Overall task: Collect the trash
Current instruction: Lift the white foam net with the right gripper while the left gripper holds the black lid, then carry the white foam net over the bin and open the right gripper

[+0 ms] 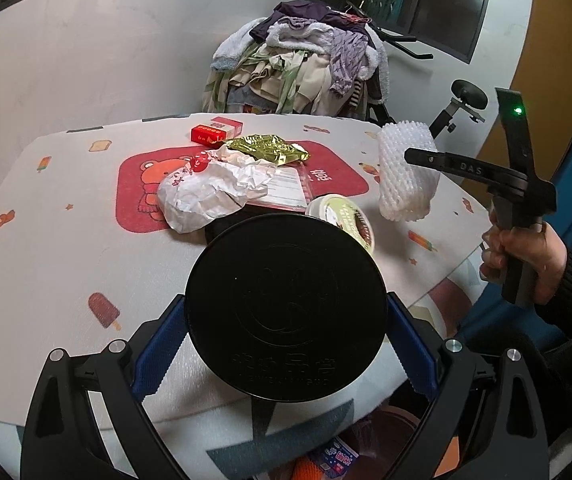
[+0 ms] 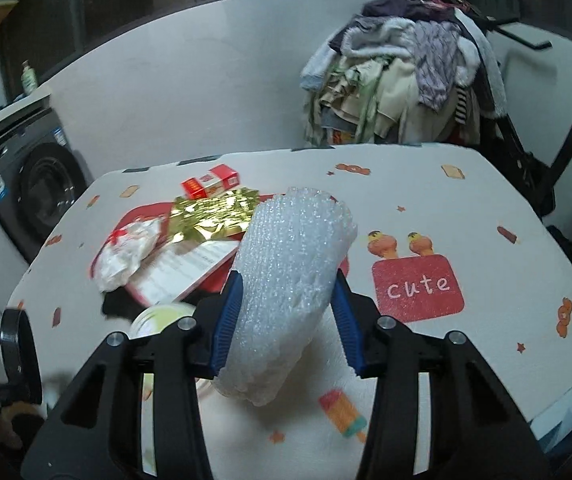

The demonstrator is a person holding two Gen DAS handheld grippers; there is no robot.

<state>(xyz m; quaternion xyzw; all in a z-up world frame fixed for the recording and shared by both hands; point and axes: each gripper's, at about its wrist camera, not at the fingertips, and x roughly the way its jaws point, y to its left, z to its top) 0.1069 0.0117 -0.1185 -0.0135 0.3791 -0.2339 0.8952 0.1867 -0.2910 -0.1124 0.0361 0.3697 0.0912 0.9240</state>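
Observation:
My left gripper (image 1: 286, 344) is shut on a round black lid (image 1: 286, 308), held over the table's near edge. My right gripper (image 2: 286, 320) is shut on a white foam net sleeve (image 2: 289, 280), lifted off the table; the same foam sleeve (image 1: 405, 172) shows in the left wrist view at the right, held by the right gripper (image 1: 417, 160) in a person's hand (image 1: 525, 256). On the table lie a crumpled white paper wrapper (image 1: 206, 192), a gold foil wrapper (image 1: 266, 148), a red carton (image 1: 216, 130), a printed sheet (image 1: 286, 188) and a small round cup (image 1: 345, 216).
The table (image 2: 485, 208) wears a white cloth with red patches. Below its near edge a bin with trash (image 1: 337, 452) is partly seen. A pile of clothes (image 2: 405, 68) stands behind the table, an exercise bike (image 2: 557, 152) at the right, a washing machine (image 2: 34, 180) at the left.

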